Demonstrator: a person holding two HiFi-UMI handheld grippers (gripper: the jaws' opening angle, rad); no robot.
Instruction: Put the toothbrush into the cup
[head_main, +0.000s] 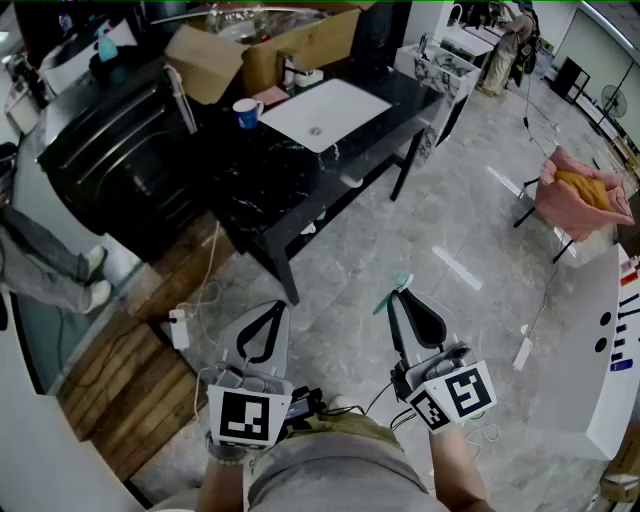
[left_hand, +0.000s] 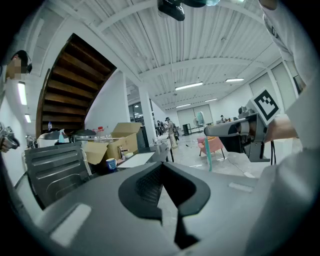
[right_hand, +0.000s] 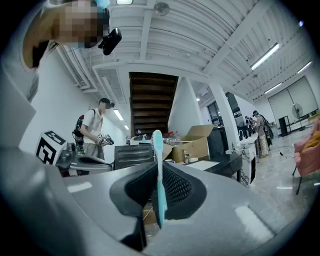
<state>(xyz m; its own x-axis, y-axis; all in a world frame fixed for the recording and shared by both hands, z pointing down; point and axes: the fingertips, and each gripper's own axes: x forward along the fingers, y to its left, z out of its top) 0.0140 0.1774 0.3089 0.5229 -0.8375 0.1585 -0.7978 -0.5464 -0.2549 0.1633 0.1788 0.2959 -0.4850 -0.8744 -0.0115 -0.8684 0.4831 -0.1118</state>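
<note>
A teal toothbrush (head_main: 392, 292) stands clamped in my right gripper (head_main: 399, 298), held low in front of the person's body. In the right gripper view the toothbrush (right_hand: 158, 170) rises upright between the shut jaws, bristle end up. My left gripper (head_main: 271, 310) is beside it, shut with nothing in it. A blue cup (head_main: 247, 113) stands far off on the black table (head_main: 262, 190), next to a white sink (head_main: 322, 112). The left gripper view shows the cup (left_hand: 111, 163) small in the distance and the right gripper's toothbrush (left_hand: 208, 156) pointing down.
A cardboard box (head_main: 262, 48) sits behind the cup. A black metal cabinet (head_main: 110, 150) stands left of the table, with wooden steps (head_main: 120, 390) below. A power strip and cable (head_main: 180, 328) lie on the floor. A pink chair (head_main: 580, 200) is at the right. A person (right_hand: 92, 131) stands nearby.
</note>
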